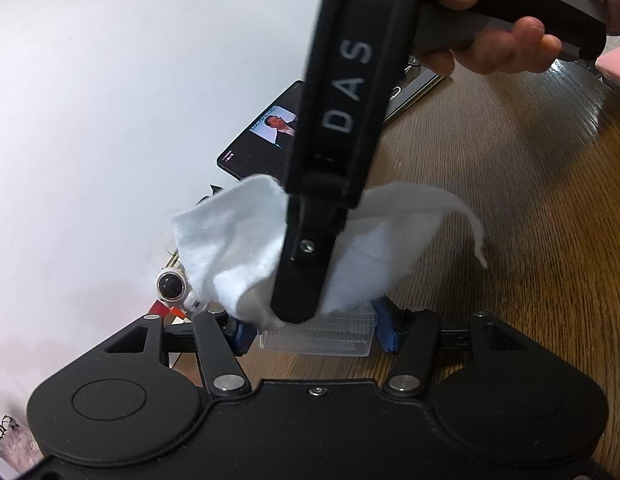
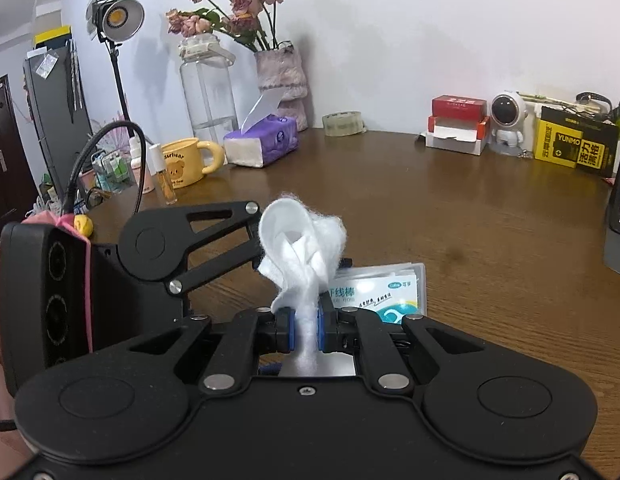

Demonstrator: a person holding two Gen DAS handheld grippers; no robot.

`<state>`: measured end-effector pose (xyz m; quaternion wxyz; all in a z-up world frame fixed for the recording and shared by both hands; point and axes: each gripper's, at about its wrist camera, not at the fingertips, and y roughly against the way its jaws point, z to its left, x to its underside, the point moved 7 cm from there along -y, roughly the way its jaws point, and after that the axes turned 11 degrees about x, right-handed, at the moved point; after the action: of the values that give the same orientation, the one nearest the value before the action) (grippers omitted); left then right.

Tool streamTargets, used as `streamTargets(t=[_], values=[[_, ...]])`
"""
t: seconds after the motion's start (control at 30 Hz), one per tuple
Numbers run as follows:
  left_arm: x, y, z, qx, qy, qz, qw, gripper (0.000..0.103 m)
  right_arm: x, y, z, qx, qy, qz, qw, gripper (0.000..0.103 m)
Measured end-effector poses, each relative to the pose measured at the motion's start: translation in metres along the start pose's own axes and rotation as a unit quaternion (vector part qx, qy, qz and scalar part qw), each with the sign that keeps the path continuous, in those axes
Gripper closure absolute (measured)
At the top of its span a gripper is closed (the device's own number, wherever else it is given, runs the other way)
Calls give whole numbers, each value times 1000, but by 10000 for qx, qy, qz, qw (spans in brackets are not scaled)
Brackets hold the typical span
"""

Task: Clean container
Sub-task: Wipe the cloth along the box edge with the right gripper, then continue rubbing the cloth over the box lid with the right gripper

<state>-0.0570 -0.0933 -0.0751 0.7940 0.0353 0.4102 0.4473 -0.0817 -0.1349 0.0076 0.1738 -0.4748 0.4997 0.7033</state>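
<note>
A white cloth (image 2: 306,248) is seen at centre, a clear box (image 1: 322,332) with blue print, on brown wood-grain table (image 2: 470,216).

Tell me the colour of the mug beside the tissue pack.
Yellow mug with a bear picture, clearest in the right wrist view.

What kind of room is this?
Probably a desk at someone's home. The wooden table holds a yellow bear mug, a tissue pack and a vase of dried roses against the wall.
</note>
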Motion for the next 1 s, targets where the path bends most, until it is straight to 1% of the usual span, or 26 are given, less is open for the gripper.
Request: streamTargets(t=[0.07,0.3,0.4,0.6,0.7,0.8,0.87,1.0], values=[[0,0,0,-6,-8,-3,10000,46,-1,1,0,-18,-23,-11,10000,93],[1,-2,3,-16,-20,-9,10000,47,-20,4,-15,129,-199,-305,9993,93],[2,-1,5,-18,-19,-8,10000,47,-20,-5,-22,201,-224,-207,9993,93],[2,-3,7,-28,-28,-10,10000,46,-14,-17,-55,519,-628,-55,9967,93],[2,-4,8,-29,-28,-10,10000,46,-13,-16,-49,355,-644,-73,9973,93],[3,-5,9,-28,-26,-10,10000,46,-16,-12,-35,179,-444,-161,9987,93],[3,-5,10,-32,-30,-11,10000,46,-19,-13,-34,226,-347,-170,9990,93],[4,-6,12,-28,-26,-11,10000,46,-20,-18,-46,453,-489,-155,9977,93]])
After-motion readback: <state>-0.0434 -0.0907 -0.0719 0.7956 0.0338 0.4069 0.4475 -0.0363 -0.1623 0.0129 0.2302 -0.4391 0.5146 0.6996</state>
